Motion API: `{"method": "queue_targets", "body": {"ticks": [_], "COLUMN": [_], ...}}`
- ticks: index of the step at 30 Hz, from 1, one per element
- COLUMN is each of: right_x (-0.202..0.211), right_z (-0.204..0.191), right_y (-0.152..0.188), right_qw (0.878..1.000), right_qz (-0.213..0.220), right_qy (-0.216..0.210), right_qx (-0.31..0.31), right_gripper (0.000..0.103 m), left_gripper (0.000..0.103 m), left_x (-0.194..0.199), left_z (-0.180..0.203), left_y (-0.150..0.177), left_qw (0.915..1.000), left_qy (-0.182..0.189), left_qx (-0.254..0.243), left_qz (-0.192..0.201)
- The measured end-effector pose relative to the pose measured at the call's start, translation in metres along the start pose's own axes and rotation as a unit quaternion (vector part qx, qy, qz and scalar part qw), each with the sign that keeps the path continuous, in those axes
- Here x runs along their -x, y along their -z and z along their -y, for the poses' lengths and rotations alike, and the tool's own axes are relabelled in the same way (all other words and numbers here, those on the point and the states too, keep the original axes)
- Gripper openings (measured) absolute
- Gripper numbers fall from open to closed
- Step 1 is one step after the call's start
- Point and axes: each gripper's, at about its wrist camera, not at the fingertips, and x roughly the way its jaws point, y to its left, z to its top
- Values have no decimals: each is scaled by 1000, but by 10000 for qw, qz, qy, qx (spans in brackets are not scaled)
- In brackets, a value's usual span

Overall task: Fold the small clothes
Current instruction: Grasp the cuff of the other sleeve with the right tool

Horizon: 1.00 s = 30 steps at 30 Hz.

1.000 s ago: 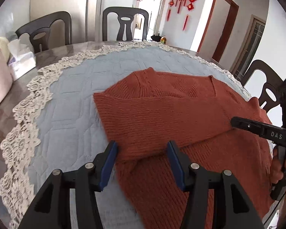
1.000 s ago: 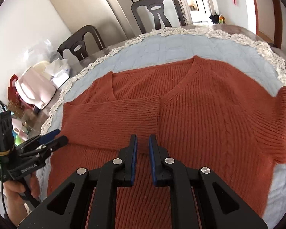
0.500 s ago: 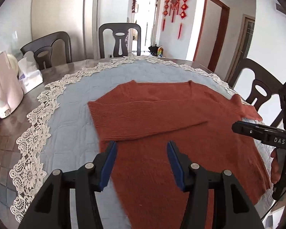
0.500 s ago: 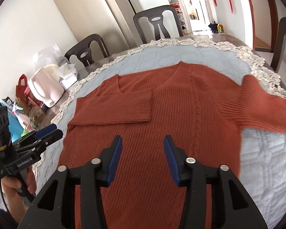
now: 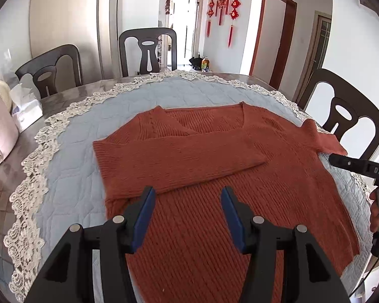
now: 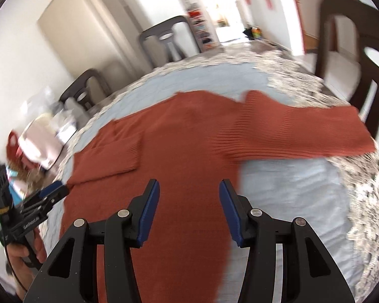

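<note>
Rust ribbed sweater flat — one sleeve folded across, apparently — both grippers' fingers spread, empty

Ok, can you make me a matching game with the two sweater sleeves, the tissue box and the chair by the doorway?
Things:
1. left sleeve
2. right sleeve
3. tissue box
4. dark chair

Places or states:
A. on bare table beside the quilted mat
B. folded across the sweater's chest
C. behind the table's far edge
D. stretched out sideways, not yet folded

Pairs: 1-B, 2-D, 3-A, 4-C
</note>
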Motion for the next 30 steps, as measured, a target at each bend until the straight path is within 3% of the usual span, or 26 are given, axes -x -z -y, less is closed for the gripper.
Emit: {"method": "queue_targets", "body": {"ticks": [7, 10, 14, 18, 20, 22, 23, 30], "right_x": [5, 7, 6, 3, 2, 0, -1, 15], "right_z": [75, 95, 110, 124, 124, 127, 129, 90], "right_y": [-4, -8, -20, -26, -30, -34, -36, -62], "right_qw": [9920, 9872, 9799, 9688, 9696, 9708, 9708, 9838], "right_qz": [112, 219, 377, 550, 601, 573, 560, 920], "right_qy": [345, 77, 152, -89, 59, 246, 249, 137], "right_qx": [-1208, -1580, -1952, -2415, -2373, -2315, -2317, -1535], "right_gripper": [50, 50, 50, 50, 42, 20, 17, 11], "left_gripper": [57, 57, 59, 61, 61, 62, 62, 62], "left_x": [-22, -28, -30, -31, -31, -31, -31, -31], "left_z": [-2, 0, 1, -1, -1, -2, -2, -3], "left_y": [9, 15, 18, 19, 19, 19, 19, 20], "left_qw": [9995, 9991, 9990, 9989, 9988, 9988, 9988, 9987], "left_qy": [30, 29, 26, 101, 126, 145, 155, 196], "left_qx": [98, 83, 74, 129, 146, 157, 164, 204], "left_qz": [-310, -425, -446, -446, -445, -443, -441, -432]}}
